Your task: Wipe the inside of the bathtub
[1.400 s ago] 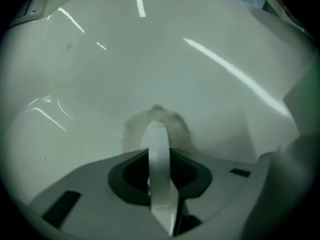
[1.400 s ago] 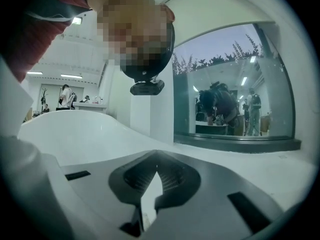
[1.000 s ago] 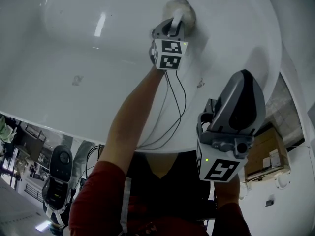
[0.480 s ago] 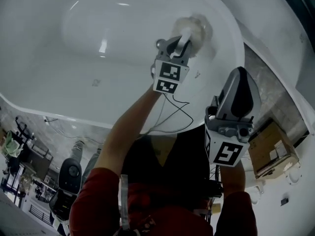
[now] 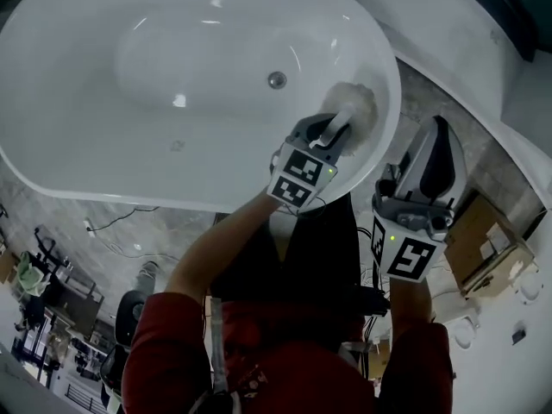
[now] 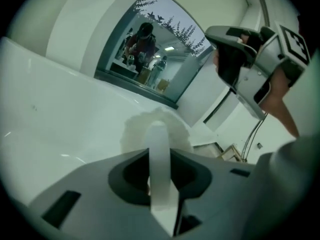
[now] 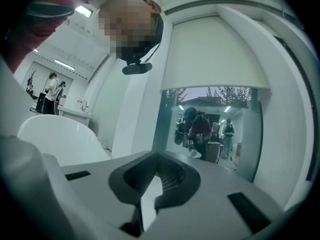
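Note:
A white oval bathtub [image 5: 103, 184] fills the upper head view, its drain [image 5: 276, 79] near the middle. My left gripper [image 5: 345, 117] is shut on a fluffy white cloth [image 5: 359, 102], which is pressed to the tub's inner wall just below the right rim. In the left gripper view the cloth [image 6: 145, 126] bulges around the closed fingers of the left gripper [image 6: 159, 134] against the white wall. My right gripper [image 5: 438, 132] hangs outside the tub to the right, pointing upward. In its own view the right gripper [image 7: 149, 196] holds nothing, its jaws together.
A cardboard box [image 5: 487, 253] stands on the floor at the right, near a second white curved fixture [image 5: 466, 50]. Cables [image 5: 112, 222] trail on the speckled floor below the tub. A glass window [image 6: 145, 39] shows people beyond it.
The left gripper and cloth have slid from deeper on the tub wall up toward the right rim. The head view has pulled back, now showing the whole tub.

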`<action>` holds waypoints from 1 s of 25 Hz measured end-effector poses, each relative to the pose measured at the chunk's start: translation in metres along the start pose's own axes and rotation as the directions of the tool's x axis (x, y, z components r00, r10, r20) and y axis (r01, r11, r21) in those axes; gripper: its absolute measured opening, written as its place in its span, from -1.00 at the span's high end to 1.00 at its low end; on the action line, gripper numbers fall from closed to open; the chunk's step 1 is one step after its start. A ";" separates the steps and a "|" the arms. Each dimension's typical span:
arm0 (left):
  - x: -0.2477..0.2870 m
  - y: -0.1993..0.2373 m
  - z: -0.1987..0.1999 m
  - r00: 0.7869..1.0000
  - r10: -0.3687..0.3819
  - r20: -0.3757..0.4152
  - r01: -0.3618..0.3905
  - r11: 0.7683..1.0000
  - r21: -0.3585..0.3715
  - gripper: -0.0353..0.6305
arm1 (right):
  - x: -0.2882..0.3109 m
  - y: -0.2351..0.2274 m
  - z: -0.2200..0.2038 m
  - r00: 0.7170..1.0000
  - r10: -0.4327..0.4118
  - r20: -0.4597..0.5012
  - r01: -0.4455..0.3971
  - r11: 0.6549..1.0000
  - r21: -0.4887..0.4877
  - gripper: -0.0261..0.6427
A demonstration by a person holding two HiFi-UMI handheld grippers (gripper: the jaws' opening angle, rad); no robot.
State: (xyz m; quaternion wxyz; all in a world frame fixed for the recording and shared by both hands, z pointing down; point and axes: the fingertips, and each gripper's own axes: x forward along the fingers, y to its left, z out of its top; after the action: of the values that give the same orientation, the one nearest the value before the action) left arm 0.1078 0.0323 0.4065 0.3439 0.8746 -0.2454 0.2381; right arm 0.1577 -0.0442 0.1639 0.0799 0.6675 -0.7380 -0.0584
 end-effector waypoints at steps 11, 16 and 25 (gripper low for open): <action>0.039 -0.034 -0.026 0.990 -0.080 -0.118 0.080 0.997 -0.009 0.61 | -0.017 -0.025 -0.014 0.998 -0.053 -0.022 0.053 0.999 0.003 0.89; 0.052 -0.026 -0.032 0.986 -0.080 -0.148 0.079 0.997 -0.013 0.61 | -0.015 -0.035 -0.027 0.998 -0.049 -0.034 0.050 0.999 0.018 0.89; 0.077 0.017 -0.059 0.983 -0.017 -0.183 0.009 0.999 -0.043 0.61 | 0.013 -0.021 -0.066 0.998 0.024 -0.056 -0.021 0.998 0.055 0.89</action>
State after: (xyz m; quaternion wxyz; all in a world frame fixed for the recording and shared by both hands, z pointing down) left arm 0.1420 0.0437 0.4980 0.3850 0.8430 -0.2121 0.3101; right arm 0.1895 -0.0578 0.2256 0.0832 0.6625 -0.7442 -0.0183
